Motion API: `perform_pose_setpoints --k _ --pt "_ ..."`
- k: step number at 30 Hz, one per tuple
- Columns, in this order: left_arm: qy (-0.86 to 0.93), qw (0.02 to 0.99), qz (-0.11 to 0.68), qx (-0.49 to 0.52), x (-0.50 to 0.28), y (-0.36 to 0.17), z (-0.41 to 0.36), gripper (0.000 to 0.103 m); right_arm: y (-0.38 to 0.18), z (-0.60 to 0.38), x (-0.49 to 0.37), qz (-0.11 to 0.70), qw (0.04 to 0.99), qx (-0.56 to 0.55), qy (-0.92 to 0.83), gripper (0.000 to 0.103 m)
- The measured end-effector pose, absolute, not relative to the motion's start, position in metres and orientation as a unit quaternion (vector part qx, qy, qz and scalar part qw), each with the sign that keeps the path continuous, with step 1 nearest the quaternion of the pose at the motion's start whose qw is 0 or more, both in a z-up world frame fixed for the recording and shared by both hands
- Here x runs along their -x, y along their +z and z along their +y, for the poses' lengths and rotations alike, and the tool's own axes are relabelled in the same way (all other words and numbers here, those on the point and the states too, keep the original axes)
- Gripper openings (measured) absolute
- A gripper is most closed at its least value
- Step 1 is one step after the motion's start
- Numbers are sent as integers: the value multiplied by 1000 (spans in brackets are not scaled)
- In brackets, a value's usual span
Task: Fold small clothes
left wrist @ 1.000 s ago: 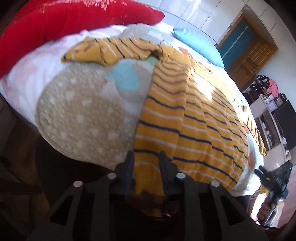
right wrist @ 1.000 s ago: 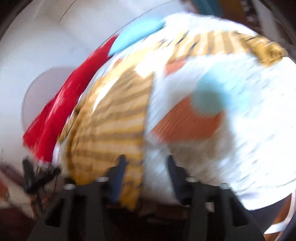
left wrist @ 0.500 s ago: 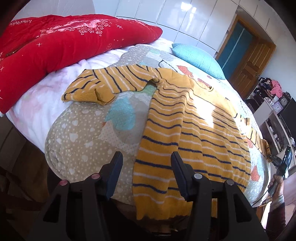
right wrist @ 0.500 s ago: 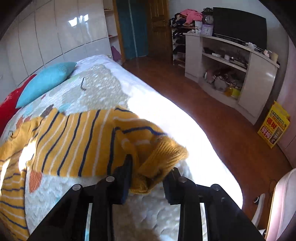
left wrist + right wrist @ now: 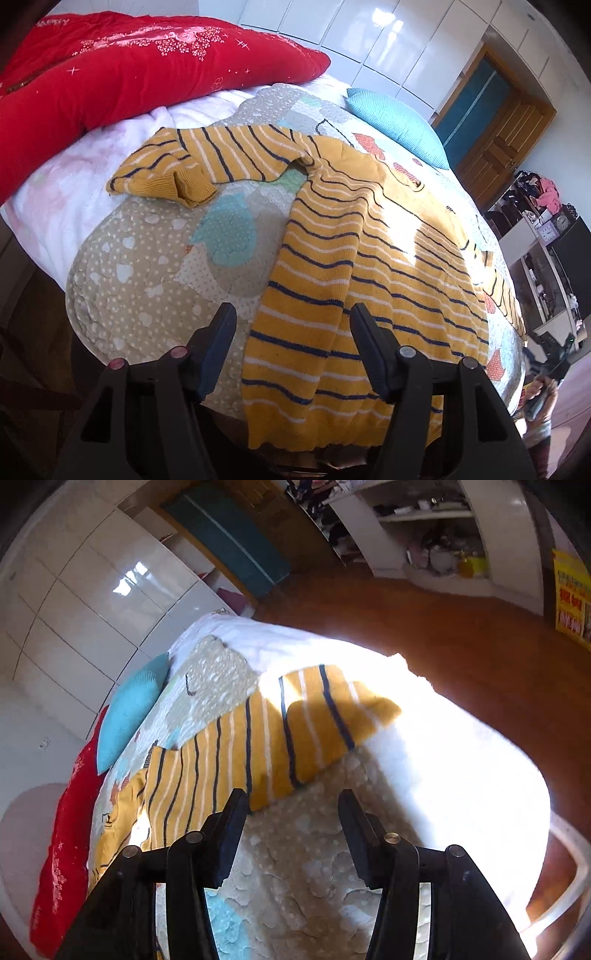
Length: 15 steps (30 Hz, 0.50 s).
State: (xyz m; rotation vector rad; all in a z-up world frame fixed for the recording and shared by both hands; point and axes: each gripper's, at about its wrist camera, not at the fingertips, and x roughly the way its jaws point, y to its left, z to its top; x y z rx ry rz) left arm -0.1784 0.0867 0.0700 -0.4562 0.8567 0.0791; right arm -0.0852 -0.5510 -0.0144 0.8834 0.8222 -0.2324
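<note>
- The striped yellow sweater (image 5: 369,258) lies spread flat on the bed's quilt (image 5: 147,280), sleeves out to both sides.
- I'd begin with a sleeve: pinch the cuff (image 5: 173,184), carry it across the body, keep the fabric flat.
- My left gripper (image 5: 290,334) hovers over the hem, fingers spread, holding nothing.
- My right gripper (image 5: 291,823) is spread too, empty, just beside the other sleeve (image 5: 295,731).

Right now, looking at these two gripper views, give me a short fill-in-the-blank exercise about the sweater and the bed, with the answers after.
1. The striped sweater lies spread on the ____.
2. The left gripper has its jaws ____, with the sweater's hem between them but not pinched.
3. The pillow beyond the sweater's collar is ____ in colour.
4. The cuff of the sleeve nearest the red quilt is ____ back over the sleeve.

Missing words: bed; open; blue; folded
</note>
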Motion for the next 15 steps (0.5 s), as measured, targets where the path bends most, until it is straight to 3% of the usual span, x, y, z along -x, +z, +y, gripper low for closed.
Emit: perform_pose_setpoints --k 5,6,7,8,15 --pt "47 888 402 219 182 72 89 63 -16 -558 61 356 819 -418 -166 61" --pt "48 888 401 222 183 71 91 63 -18 -563 52 353 819 -418 -174 55" --pt "48 886 401 227 183 70 93 63 -20 -566 46 352 816 -423 -177 41" --pt "49 885 401 232 183 69 95 63 -23 -569 39 358 810 -427 -179 10" --pt "50 888 383 249 190 66 109 63 53 -489 -20 347 867 -350 -77 7"
